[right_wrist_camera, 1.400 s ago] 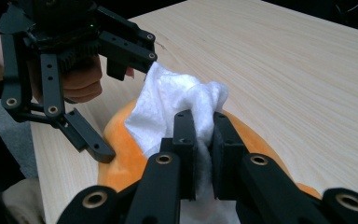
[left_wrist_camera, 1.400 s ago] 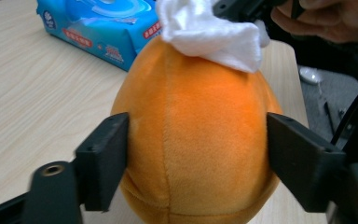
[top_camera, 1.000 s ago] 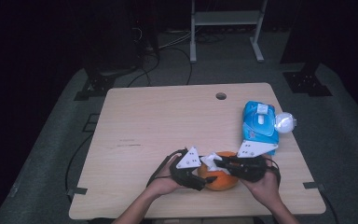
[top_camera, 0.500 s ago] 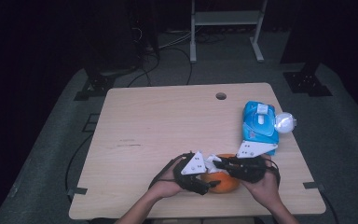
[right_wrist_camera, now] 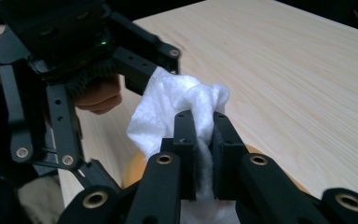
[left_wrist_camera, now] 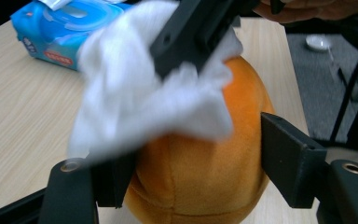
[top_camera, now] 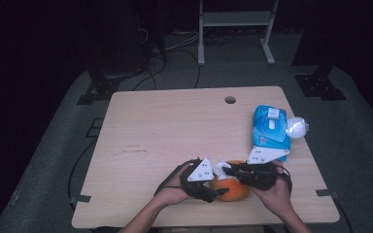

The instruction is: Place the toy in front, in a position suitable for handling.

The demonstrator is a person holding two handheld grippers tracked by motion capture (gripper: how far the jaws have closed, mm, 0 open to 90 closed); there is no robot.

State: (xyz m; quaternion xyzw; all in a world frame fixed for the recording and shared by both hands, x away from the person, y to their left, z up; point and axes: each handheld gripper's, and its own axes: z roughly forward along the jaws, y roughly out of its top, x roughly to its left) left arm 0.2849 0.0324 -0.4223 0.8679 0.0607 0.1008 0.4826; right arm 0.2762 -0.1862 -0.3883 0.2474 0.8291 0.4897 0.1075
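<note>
The wooden table [top_camera: 175,145] is carrying a blue wet-wipe pack [top_camera: 270,132] along its right side, well apart from the work at the near edge. There an orange plush ball [top_camera: 231,189] is sitting between both hands. The left gripper [top_camera: 212,190] is straddling the ball, its jaws having just been closing, with the pads on either flank. The right gripper [right_wrist_camera: 204,135] is pinching a white wipe [right_wrist_camera: 168,112] tight and laying it over the ball's top.

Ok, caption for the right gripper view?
Right tool pinching a white wipe over the orange plush ball.
</note>
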